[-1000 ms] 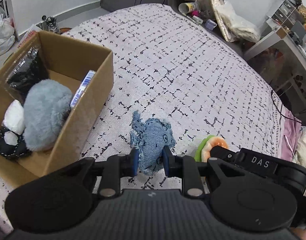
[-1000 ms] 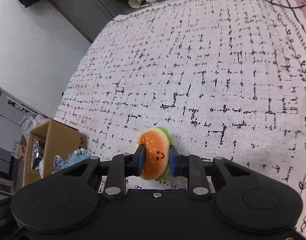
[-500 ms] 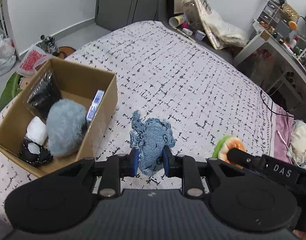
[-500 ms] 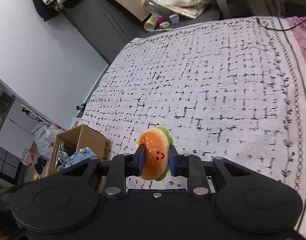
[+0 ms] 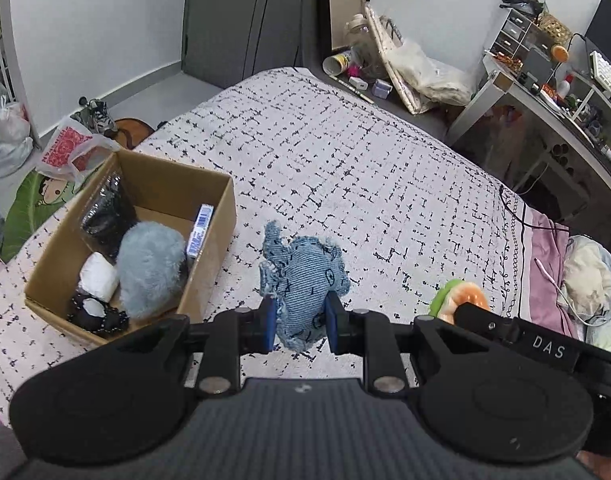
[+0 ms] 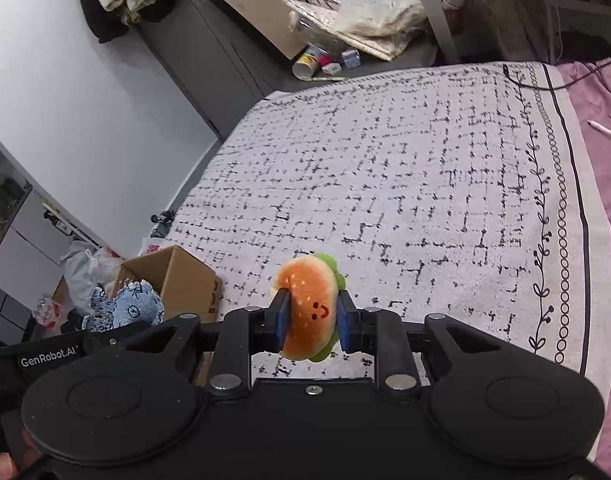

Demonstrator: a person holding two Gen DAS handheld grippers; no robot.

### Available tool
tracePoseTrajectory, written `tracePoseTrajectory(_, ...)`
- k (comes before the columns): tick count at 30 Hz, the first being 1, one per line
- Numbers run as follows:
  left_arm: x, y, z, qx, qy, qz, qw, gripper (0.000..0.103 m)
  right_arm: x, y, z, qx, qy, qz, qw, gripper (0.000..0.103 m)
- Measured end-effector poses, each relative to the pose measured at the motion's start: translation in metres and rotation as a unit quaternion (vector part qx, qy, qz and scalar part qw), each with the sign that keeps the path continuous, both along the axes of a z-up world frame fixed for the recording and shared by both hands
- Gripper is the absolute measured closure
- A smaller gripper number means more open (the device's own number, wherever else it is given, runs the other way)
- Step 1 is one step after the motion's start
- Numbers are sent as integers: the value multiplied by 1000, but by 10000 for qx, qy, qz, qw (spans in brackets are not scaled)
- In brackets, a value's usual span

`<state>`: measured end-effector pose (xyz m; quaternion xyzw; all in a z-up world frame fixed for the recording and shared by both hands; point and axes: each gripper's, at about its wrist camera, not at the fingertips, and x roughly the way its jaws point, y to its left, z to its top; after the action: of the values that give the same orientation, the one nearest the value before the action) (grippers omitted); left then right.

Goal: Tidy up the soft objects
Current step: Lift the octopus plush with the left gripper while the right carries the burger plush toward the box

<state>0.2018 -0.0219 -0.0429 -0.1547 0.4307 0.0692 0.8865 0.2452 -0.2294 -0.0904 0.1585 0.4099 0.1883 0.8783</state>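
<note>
My left gripper (image 5: 299,322) is shut on a blue denim soft toy (image 5: 305,284) and holds it in the air above the bed, right of an open cardboard box (image 5: 209,240). The box holds a fluffy grey-blue plush (image 5: 149,270), a white soft item (image 5: 99,282), a black bag and a small carton. My right gripper (image 6: 311,322) is shut on an orange burger plush (image 6: 307,312) with a smiley face, held above the bed. The burger also shows in the left wrist view (image 5: 461,300), and the denim toy shows in the right wrist view (image 6: 125,308).
The bed has a white blanket with black marks (image 5: 365,168) and a pink sheet (image 6: 609,200) on the right. Bags and shoes lie on the floor at the left (image 5: 73,148). A desk with clutter (image 5: 545,92) stands at the right. A cable (image 5: 521,216) crosses the blanket edge.
Both grippers have risen with their toys. The bed and the box look farther below and more of the room shows.
</note>
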Motion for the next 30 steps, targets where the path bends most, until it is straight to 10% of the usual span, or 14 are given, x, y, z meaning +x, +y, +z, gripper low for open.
tracePoseTrajectory(30,-22,65,27,151,-290,173,9993,80,-17,39,27,58,-707,284,9971,79)
